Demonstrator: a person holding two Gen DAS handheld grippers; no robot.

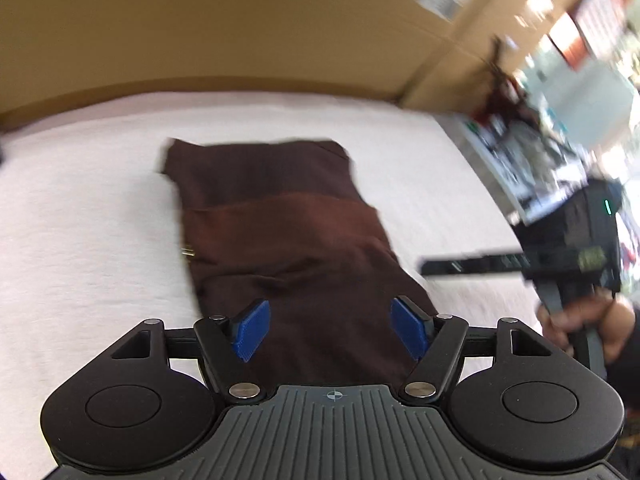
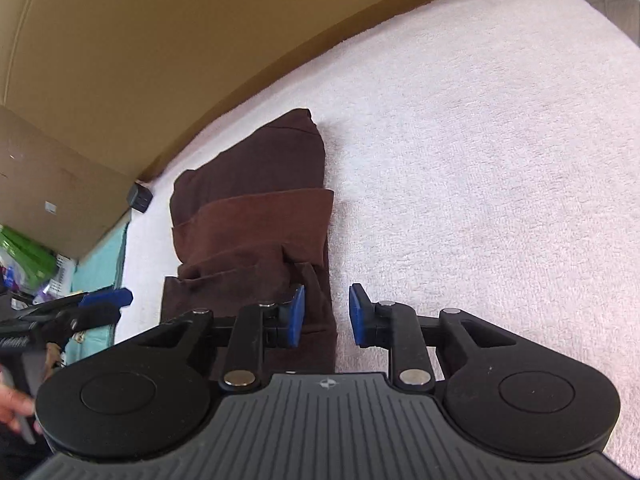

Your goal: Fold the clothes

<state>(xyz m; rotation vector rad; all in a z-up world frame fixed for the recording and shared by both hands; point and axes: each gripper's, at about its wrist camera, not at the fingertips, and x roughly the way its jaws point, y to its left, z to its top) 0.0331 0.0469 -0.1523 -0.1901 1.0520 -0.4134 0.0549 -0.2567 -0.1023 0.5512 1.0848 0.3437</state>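
Looks like a makeshift data-collection setup, lab or storeroom rather than a home. White terry towel (image 2: 480, 160) spread as the work surface, walled in by plain cardboard sheets (image 2: 140, 40) at upper left. Blurred cluttered shelving (image 1: 560, 120) at upper right of the left wrist view.

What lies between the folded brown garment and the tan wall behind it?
Only bare white towel-like cover. In both wrist views a clear strip of it separates the far end of the brown garment from the tan wall.

Left gripper (image 1: 331, 330) jaws spread wide above the folded brown garment (image 1: 288, 240).
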